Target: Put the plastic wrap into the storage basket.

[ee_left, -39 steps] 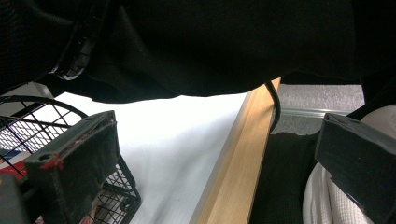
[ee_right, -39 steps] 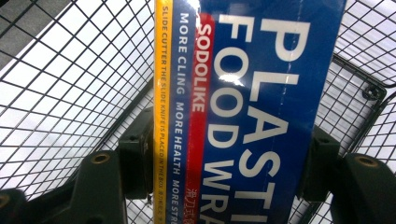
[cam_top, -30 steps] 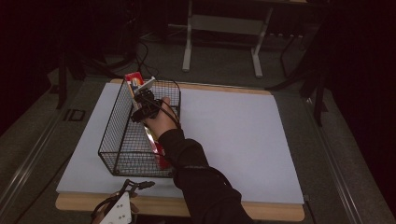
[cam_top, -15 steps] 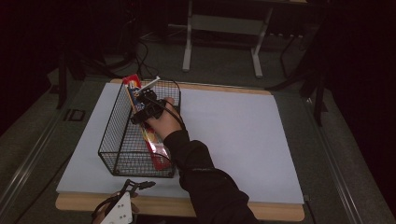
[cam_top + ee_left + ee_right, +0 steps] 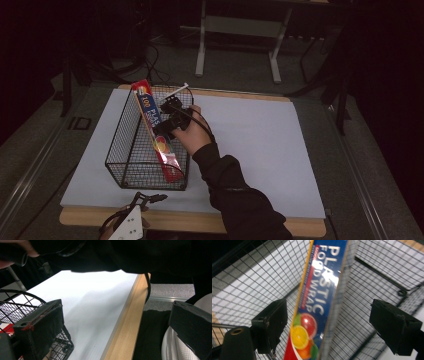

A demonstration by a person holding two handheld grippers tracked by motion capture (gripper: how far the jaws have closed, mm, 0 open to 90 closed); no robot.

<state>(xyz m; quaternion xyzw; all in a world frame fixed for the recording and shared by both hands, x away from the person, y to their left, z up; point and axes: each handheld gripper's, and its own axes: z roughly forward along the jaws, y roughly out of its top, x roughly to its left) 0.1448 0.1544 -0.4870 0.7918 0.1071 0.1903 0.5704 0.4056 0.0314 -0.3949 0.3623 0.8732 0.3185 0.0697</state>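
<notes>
High view: right hand-held gripper (image 5: 167, 107) hovers spread over boxed wrap (image 5: 157, 135).

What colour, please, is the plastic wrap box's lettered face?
Blue, white lettering, on the plastic wrap box; clearest in the right gripper view.

Long blue-and-red cardboard box of cling film with citrus fruit picture (image 5: 322, 297) reads "PLASTIC FOOD WRAP" in white letters down its blue face; high view shows "100" and "PLAS" on same box (image 5: 155, 131) in the black wire basket (image 5: 125, 160)
</notes>
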